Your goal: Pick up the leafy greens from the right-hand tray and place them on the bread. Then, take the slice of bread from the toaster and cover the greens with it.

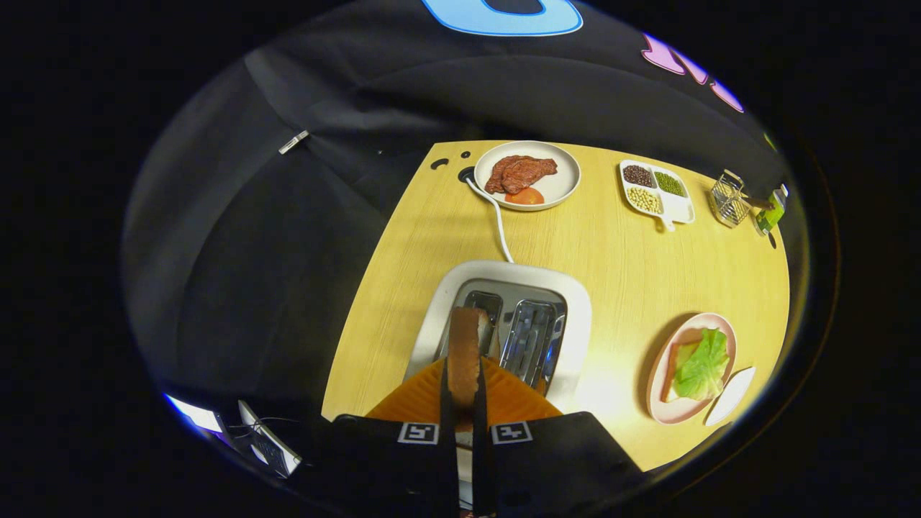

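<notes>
now gripper [464, 385] clamping bread slice [464, 345] edge-on, upright, above toaster [568, 316]

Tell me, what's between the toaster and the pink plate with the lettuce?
Nothing: bare wooden table lies between the toaster and the pink plate, seen in the gripper view. The gripper pinches the bread slice.

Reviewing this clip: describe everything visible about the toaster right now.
The toaster is a white, rounded two-slot unit with a shiny metal top, standing on the wooden table just ahead of the tool. A white cord runs from its far side toward a hole in the table. The tool's fingers are closed on a bread slice, held on edge over one slot; the other slot looks empty.
</notes>
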Available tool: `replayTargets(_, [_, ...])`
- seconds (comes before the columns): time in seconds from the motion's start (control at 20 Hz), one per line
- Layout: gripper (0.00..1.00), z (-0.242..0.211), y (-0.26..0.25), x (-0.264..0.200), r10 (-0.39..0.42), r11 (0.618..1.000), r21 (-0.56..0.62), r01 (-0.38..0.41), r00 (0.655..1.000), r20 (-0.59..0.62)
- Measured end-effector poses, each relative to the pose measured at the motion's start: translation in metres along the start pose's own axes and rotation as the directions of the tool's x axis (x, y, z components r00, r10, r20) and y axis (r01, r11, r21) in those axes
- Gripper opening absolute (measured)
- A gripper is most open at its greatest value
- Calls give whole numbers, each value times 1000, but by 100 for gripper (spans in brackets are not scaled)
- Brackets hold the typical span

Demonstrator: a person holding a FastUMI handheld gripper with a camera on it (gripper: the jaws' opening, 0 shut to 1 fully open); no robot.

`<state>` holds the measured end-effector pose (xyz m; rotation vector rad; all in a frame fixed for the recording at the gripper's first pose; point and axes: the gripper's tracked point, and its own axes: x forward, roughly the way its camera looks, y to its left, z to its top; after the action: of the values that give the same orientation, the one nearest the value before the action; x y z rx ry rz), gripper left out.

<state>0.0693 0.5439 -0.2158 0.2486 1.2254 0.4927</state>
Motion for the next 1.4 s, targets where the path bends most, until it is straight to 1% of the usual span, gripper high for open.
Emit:
replayTargets(0.15, [12, 6, 6, -19, 23, 1000, -4, -22, 999, 28])
replayTargets(0.35, [12, 17, 12, -51, 82, 997, -11, -82, 994, 75])
replayTargets(0.45, [12, 22, 11, -69, 115, 993, -6, -115, 988, 103])
replayTargets(0.55, [12, 29, 11, -92, 163, 986, 14, -166, 977, 134])
replayTargets(0.7, [12, 37, -10, -132, 200, 977, 35, -210, 963, 182])
replayTargets(0.95, [12, 29, -77, -183, 234, 967, 48, -250, 947, 219])
replayTargets(1.05, [12, 20, -114, -193, 223, 970, 40, -238, 946, 234])
replayTargets(1.15, [12, 10, -157, -195, 198, 976, 42, -213, 951, 238])
replayTargets(1.2, [12, 6, -171, -193, 197, 976, 44, -212, 952, 236])
replayTargets(1.3, [12, -6, -201, -183, 200, 975, 53, -217, 955, 219])
replayTargets(1.4, [12, -22, -236, -168, 167, 980, 77, -185, 967, 191])
